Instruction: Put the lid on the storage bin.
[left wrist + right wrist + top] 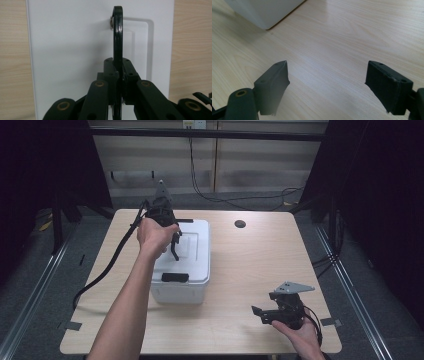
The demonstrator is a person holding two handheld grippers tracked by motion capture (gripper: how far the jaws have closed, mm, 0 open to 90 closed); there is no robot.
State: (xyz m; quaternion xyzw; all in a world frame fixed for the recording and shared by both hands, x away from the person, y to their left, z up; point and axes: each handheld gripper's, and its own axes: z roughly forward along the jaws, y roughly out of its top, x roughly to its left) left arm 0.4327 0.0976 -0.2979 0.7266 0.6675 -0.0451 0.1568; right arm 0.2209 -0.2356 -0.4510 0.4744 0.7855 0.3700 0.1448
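A white plastic box (pixel 192 287) with a white lid (pixel 197 247) stands left of the table's middle. In the left gripper view, the lid's (pixel 72 50) black handle (pixel 117 32) stands raised upright, pivoting on a metal pin at its top end. My left gripper (pixel 118 68) is shut on this handle, coming down on it from above the lid. In the high view the left gripper (pixel 174 241) sits over the lid's rear half. My right gripper (pixel 261 315) is held low at the front right, open and holding nothing. Its jaws (pixel 327 75) stand wide apart above bare wood.
The wooden table (pixel 255 265) has a round cable hole (pixel 240 224) at the back. Black latches sit at the box's front (pixel 175 277) and rear (pixel 186 220). A corner of the box (pixel 262 12) shows in the right gripper view. A thick black cable (pixel 107 265) trails left.
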